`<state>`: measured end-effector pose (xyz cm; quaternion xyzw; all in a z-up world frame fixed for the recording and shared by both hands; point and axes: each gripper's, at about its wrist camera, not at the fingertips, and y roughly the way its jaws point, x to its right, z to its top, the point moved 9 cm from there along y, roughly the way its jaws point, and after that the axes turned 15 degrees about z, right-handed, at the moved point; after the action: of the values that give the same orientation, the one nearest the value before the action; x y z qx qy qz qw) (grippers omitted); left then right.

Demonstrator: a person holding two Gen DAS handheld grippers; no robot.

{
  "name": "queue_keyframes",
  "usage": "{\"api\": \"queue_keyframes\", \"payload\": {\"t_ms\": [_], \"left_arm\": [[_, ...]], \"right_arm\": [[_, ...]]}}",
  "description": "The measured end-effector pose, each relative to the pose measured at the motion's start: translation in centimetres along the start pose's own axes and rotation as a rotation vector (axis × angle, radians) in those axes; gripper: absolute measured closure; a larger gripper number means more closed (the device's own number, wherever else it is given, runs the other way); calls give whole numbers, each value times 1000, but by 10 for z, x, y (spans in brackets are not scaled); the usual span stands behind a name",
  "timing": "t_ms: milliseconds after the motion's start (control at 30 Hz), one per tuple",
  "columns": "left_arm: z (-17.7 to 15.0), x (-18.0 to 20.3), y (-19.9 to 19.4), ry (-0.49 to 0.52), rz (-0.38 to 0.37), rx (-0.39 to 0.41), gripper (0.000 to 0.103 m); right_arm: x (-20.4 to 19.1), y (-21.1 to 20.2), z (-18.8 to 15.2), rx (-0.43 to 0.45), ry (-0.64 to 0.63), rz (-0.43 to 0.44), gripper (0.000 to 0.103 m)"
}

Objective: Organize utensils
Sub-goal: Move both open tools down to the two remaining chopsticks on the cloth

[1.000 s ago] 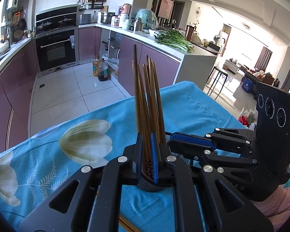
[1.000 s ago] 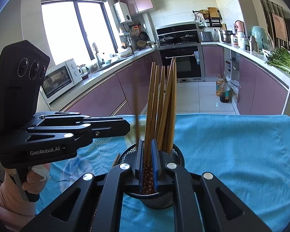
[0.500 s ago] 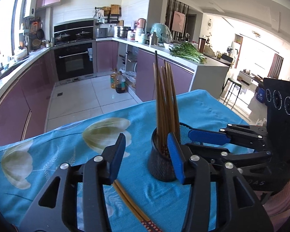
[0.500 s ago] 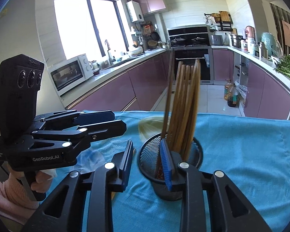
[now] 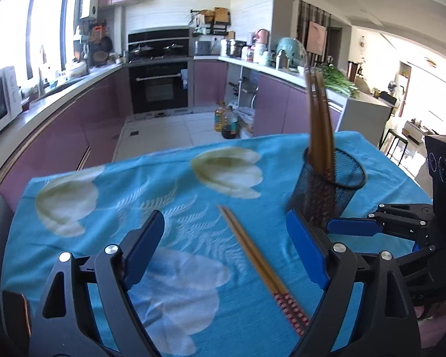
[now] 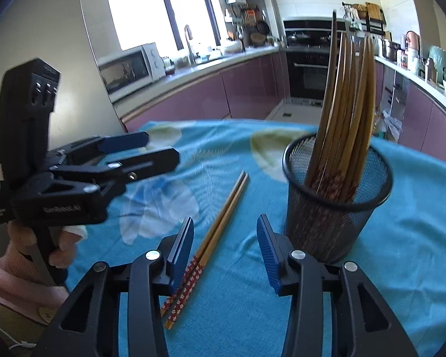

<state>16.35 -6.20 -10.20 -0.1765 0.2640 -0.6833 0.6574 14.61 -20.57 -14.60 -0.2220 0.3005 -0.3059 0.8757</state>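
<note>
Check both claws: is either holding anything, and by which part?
Nothing is held. Left claw and right claw are both open; one pair of chopsticks lies loose on the cloth beside the holder.

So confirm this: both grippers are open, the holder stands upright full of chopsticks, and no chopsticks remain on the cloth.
Not quite: one pair of chopsticks lies on the blue cloth, left of the mesh holder, as the right wrist view shows. The left gripper and right gripper are open.
</note>
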Motion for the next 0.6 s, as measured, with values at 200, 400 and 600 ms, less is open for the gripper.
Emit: {"api": "queue_keyframes", "payload": {"t_ms": [200, 400, 600], "left_arm": [[-26, -17, 15, -30, 15, -75, 26], [-35, -18, 24, -35, 12, -109, 28], [-42, -15, 33, -39, -1, -142, 33]], "right_arm": [[0, 28, -16, -72, 21, -2, 65], [3, 35, -19, -96, 40, -11, 71], [3, 45, -26, -120, 41, -21, 75]]}}
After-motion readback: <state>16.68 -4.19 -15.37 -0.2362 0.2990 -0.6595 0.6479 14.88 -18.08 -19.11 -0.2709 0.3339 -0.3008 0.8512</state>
